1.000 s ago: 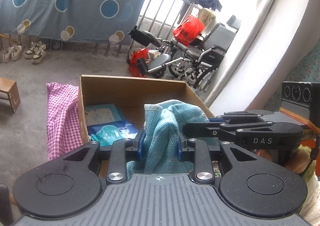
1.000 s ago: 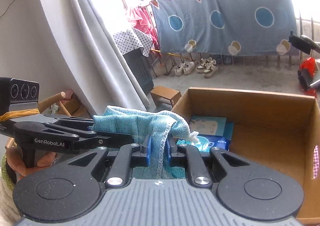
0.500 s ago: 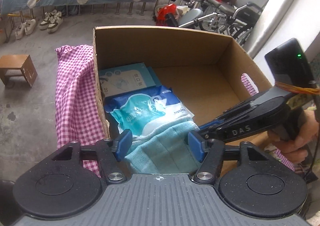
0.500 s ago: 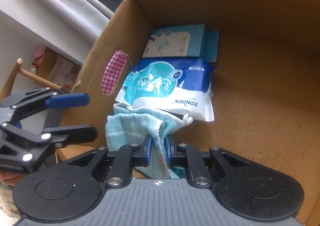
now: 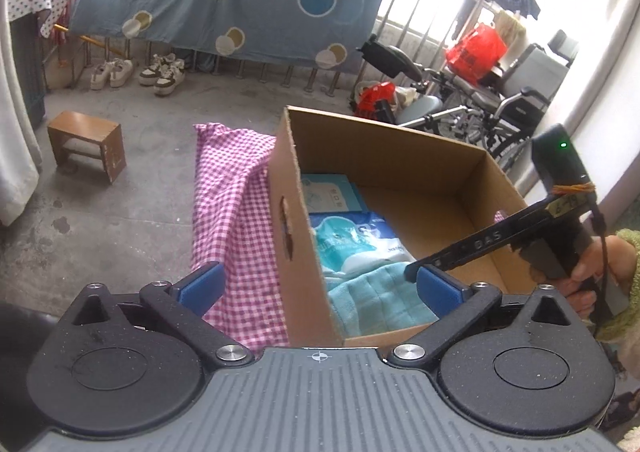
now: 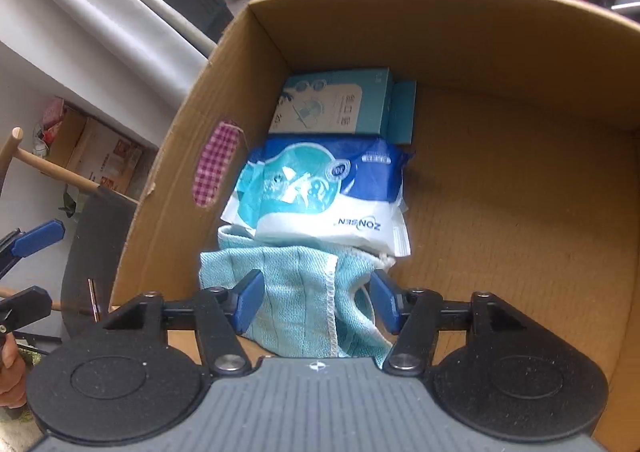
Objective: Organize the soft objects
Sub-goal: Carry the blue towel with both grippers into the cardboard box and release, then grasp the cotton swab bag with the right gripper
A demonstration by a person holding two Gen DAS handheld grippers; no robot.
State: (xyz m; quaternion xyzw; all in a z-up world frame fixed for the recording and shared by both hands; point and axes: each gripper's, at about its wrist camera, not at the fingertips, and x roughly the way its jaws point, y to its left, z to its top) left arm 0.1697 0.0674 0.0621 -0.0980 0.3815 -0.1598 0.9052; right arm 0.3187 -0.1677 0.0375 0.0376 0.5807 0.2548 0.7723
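A: We have let go. A second ago both pairs of tongs were clamped on the teal cloth [image 6: 304, 292], holding it up over the cardboard box [image 6: 500, 179]; now the cloth lies on the box floor.

B: And our left tongs [image 5: 316, 284]? They are spreading to their widest, with nothing gripped. The box's near corner wall stands in the gap between them, and the cloth is just past it, down inside.

A: Our right tongs [image 6: 316, 302] are opening too. The cloth sits between their blue pads [image 6: 250, 302], bunched, with the white hem running up the middle, but the pads no longer press on it.

B: So where has it landed?

A: At the near end of the box, along the left wall, its far edge tucked against the wipes packet [image 6: 324, 195]. Beyond that lies the teal carton [image 6: 332, 103]. The three make a row down one side.

B: Then we judge this item placed. The right half of the box floor is bare cardboard, so there is room for more. We'd lift both tongs clear without snagging the cloth's loose hem.
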